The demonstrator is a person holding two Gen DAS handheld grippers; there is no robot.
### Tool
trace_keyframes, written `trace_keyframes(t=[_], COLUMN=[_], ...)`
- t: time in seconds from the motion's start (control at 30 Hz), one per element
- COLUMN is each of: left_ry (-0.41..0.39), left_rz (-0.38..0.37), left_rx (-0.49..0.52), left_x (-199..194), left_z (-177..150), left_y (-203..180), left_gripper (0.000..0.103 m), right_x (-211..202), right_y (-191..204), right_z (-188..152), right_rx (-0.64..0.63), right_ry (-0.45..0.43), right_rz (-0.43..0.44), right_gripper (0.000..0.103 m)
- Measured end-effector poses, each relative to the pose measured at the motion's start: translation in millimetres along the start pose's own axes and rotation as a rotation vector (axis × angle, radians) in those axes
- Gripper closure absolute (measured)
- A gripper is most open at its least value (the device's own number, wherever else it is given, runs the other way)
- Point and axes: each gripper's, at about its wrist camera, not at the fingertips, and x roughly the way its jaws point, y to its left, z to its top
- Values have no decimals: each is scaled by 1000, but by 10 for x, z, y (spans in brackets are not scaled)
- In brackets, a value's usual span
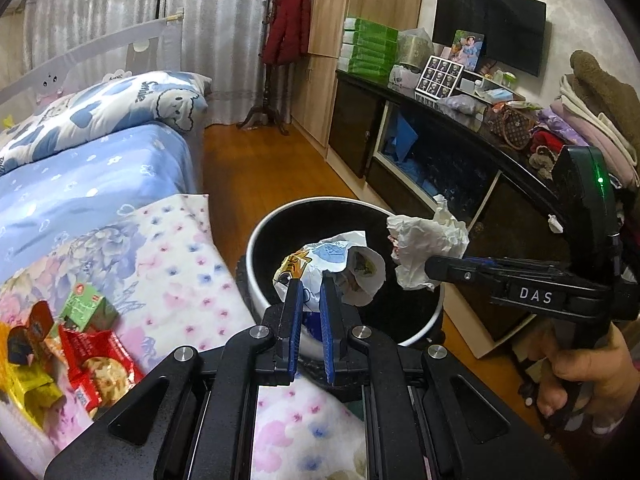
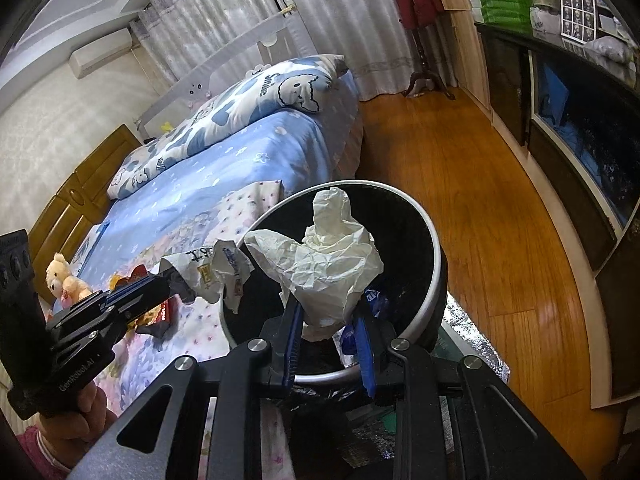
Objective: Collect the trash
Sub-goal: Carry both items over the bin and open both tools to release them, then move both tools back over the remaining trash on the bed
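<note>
On the bed left of the bin (image 1: 256, 276), a red snack packet (image 1: 100, 364) and a small green carton (image 1: 90, 306) are lying loose; both look light and crinkly, best pinched by an edge. Over the bin's mouth, the left gripper (image 1: 310, 304) is clenching a printed wrapper (image 1: 332, 268), thin and slippery. Beside it, the right gripper (image 2: 328, 316) is pinching a crumpled white tissue (image 2: 324, 256), soft and nearly weightless.
</note>
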Motion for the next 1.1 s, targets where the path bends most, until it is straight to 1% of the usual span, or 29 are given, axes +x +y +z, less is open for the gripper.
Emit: trace_keyframes(t=[0.33,0.37,0.4,0.43,0.47,0.5,0.53,0.6,0.67,0.73,0.77,0.8,0.87,0.9,0.93,0.97,1.1], left_ry=[32,33,33,34,37,42,44,31,18,13,11,7,0,-2,-2,-1,-2], left_rz=[-1,-7,-9,-4,0,4,8,33,51,57,63,70,86,95,108,113,148], left_rx=[1,-1,-2,0,2,4,7,6,0,-10,-15,-21,-35,-42,-54,-61,-83], left_x=[212,227,230,242,252,259,257,210,152,89,48,-8,-96,-139,-205,-252,-453], left_z=[18,23,23,27,29,26,18,-22,-67,-129,-169,-224,-312,-356,-429,-486,-715], left_y=[-42,-38,-46,-54,-54,-58,-62,-53,-30,2,18,40,97,120,160,191,324], left_gripper=[95,95,95,94,90,84,79,59,49,48,46,43,38,37,35,32,31], right_x=[107,118,130,151,170,182,187,172,129,80,48,39,-3,-19,-41,-63,-105], right_y=[-107,-118,-127,-137,-148,-165,-183,-207,-219,-231,-228,-220,-172,-146,-108,-63,151], right_z=[45,49,57,66,74,81,84,84,81,69,49,44,1,-14,-32,-49,-132], right_rx=[12,13,14,16,21,27,35,42,47,55,62,67,72,71,68,63,42], right_ry=[26,29,31,40,48,51,53,47,32,15,5,1,-8,-16,-28,-38,-62], right_rz=[-12,-13,-12,-10,-9,-11,-12,-16,-18,-17,-17,-15,-10,-7,-2,2,26], right_gripper=[78,77,74,74,73,69,69,68,60,47,46,45,34,25,20,19,17])
